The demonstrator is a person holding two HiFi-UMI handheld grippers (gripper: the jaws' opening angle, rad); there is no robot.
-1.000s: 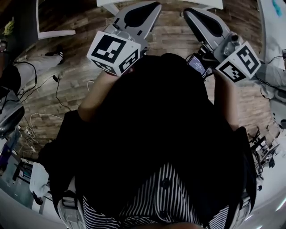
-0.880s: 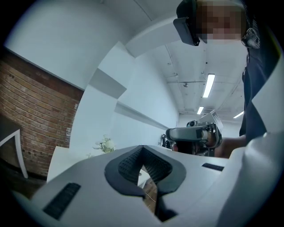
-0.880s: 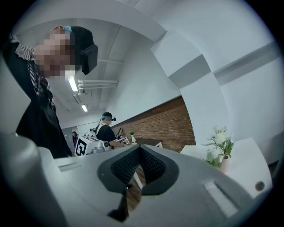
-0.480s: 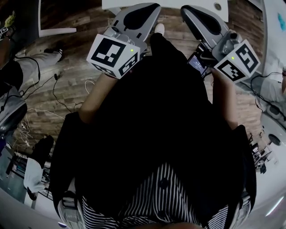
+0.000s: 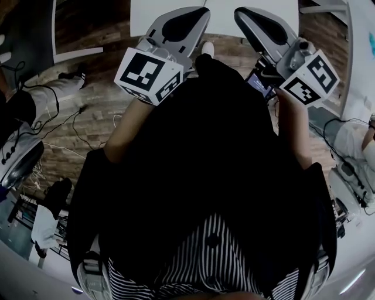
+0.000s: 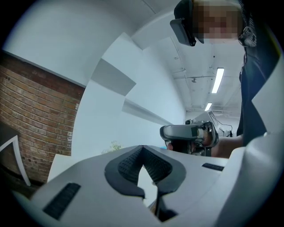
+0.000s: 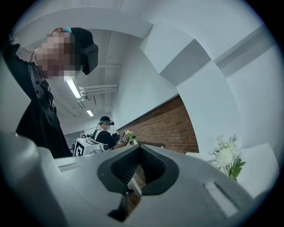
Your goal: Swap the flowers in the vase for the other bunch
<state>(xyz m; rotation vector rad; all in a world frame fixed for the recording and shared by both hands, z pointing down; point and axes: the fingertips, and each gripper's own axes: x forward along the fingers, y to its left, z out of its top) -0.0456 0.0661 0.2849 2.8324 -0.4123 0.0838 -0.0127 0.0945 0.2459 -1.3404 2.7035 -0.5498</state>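
Your left gripper [image 6: 142, 150] and right gripper [image 7: 140, 149] both have their jaws pressed together with nothing between them. The bunch of white flowers [image 7: 225, 158] stands right of your right gripper, well apart. The gripper body hides its container.

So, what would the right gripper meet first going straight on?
Likely nothing near: the right gripper points over the table toward the brick wall; the flowers stand to its right. Depth unclear.
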